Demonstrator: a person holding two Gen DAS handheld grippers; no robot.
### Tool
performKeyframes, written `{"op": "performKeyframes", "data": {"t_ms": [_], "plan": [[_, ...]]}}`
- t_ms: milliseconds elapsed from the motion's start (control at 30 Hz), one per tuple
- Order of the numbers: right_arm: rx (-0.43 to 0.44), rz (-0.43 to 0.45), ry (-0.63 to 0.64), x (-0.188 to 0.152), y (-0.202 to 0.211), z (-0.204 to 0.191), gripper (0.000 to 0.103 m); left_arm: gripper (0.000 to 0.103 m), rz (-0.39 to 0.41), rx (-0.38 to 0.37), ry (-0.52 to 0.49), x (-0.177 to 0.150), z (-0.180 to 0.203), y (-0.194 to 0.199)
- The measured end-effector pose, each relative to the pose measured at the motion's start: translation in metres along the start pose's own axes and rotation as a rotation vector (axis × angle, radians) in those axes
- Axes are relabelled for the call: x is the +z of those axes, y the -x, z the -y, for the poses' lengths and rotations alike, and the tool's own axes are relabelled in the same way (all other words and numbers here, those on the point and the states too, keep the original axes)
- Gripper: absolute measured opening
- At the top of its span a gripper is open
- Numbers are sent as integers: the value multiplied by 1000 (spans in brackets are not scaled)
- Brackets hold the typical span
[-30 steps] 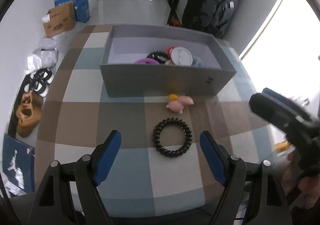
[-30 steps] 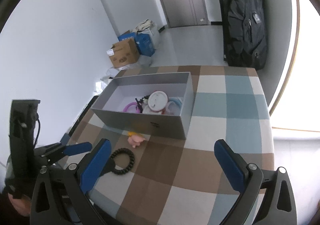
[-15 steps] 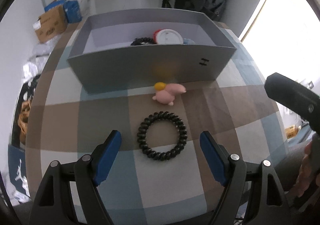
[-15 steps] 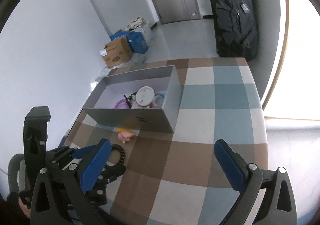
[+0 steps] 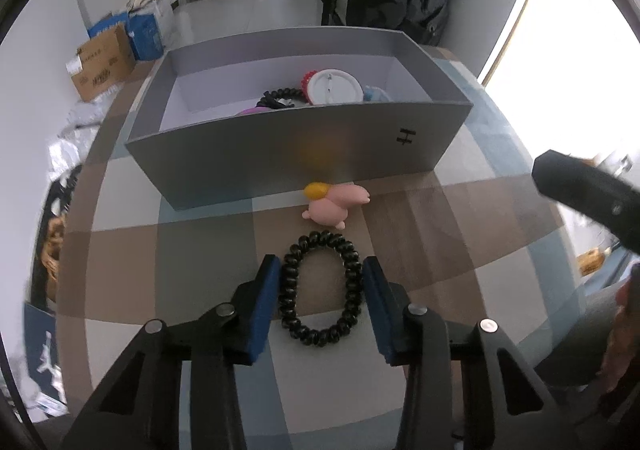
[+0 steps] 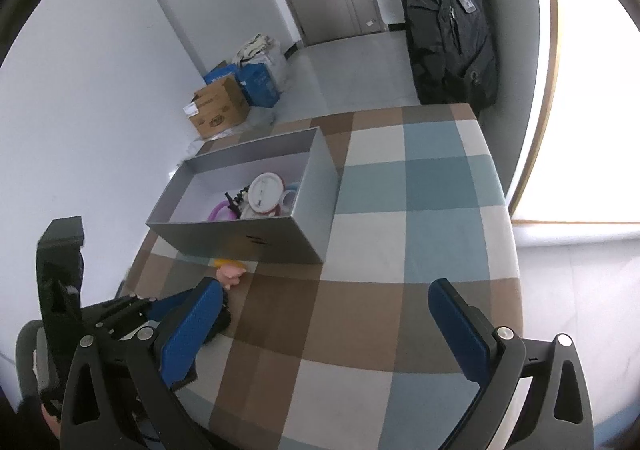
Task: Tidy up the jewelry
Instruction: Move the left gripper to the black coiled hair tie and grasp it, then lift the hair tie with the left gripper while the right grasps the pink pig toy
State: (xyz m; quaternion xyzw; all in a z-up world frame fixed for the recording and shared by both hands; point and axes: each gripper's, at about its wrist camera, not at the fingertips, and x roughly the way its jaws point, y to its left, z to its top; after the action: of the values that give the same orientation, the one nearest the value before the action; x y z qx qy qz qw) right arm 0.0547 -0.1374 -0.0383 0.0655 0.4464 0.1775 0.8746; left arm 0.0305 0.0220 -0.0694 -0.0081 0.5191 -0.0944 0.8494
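Observation:
A black coil hair tie (image 5: 320, 339) lies on the checked tablecloth and sits between the blue pads of my left gripper (image 5: 320, 265). Its jaws are closing, both pads press on the tie, and it is squeezed into an oval. Just beyond it lies a small pink toy with a yellow tip (image 5: 334, 204), close to the front wall of the grey box (image 5: 280, 154). The box holds a white disc with a red rim (image 5: 330, 86), another black coil and coloured rings. My right gripper (image 6: 326, 290) hangs open over the cloth at the right with nothing between its fingers.
The right tool's black housing (image 5: 584, 202) juts in at the right of the left wrist view. The table's near edge is close under both grippers. On the floor beyond are cardboard boxes (image 6: 218, 112) and a dark backpack (image 6: 448, 22) by the door.
My left gripper's jaws have come in from wide apart onto the black hair tie, pressing it from round to oval. The right gripper stayed open and rolled slightly.

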Motion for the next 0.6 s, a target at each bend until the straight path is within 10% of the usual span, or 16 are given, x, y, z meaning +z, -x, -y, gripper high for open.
{"op": "performKeyframes", "data": {"t_ms": [600], "plan": [[18,-27,-29,-1,-8,-1,103,35,68,-92,126,6,-22,28]]}}
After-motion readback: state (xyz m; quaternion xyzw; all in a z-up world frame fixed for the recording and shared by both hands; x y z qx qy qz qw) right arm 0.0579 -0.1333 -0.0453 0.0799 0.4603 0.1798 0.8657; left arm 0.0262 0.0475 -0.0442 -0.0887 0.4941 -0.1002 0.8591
